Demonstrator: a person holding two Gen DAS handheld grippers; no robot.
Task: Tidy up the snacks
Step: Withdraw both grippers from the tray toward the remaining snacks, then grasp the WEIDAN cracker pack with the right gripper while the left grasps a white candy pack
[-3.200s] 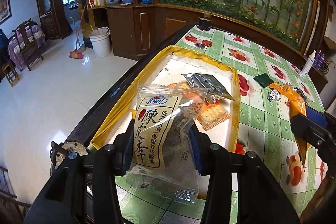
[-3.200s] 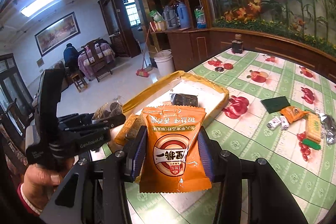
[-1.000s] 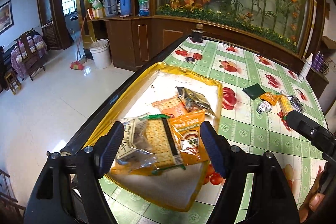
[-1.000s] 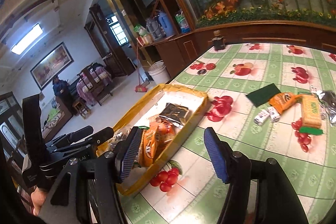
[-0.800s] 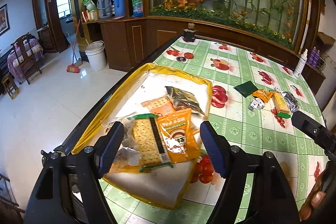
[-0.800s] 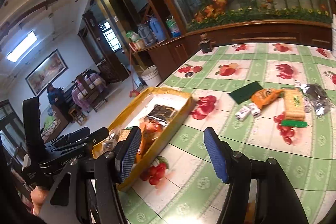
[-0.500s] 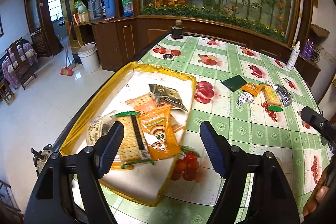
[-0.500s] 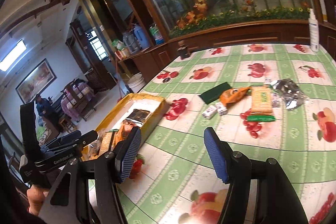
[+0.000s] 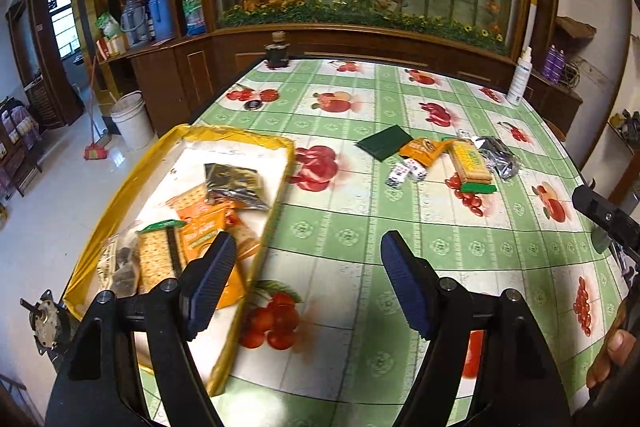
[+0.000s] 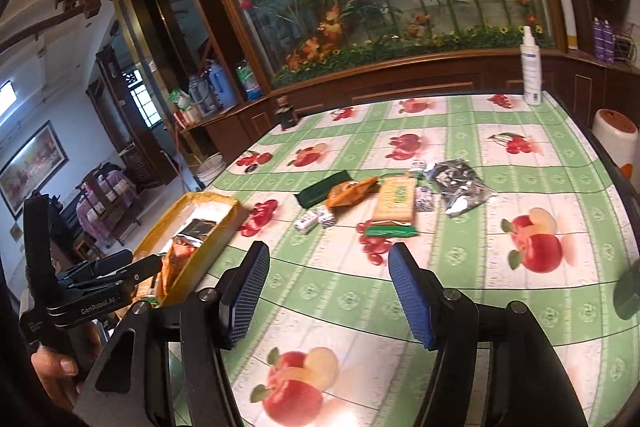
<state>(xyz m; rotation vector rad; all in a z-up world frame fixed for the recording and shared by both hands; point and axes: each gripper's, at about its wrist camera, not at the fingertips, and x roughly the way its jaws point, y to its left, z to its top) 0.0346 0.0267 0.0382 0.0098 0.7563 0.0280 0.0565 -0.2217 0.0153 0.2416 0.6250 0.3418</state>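
A yellow-rimmed tray at the table's left edge holds several snack packs: a cracker pack, an orange pack and a dark foil pack. Loose snacks lie mid-table: a dark green pack, an orange pack, a cracker pack, a silver foil pack and small white candies. My left gripper is open and empty beside the tray's right rim. My right gripper is open and empty, short of the loose snacks.
The table wears a green-and-white fruit-print cloth. A white spray bottle and a dark jar stand at its far edge before a wooden cabinet with flowers. A white bucket and a broom stand on the floor at left.
Both grippers let go of their snack packs into the tray, then swung right, away from the tray toward the loose snacks. The tray has slid left in both views.
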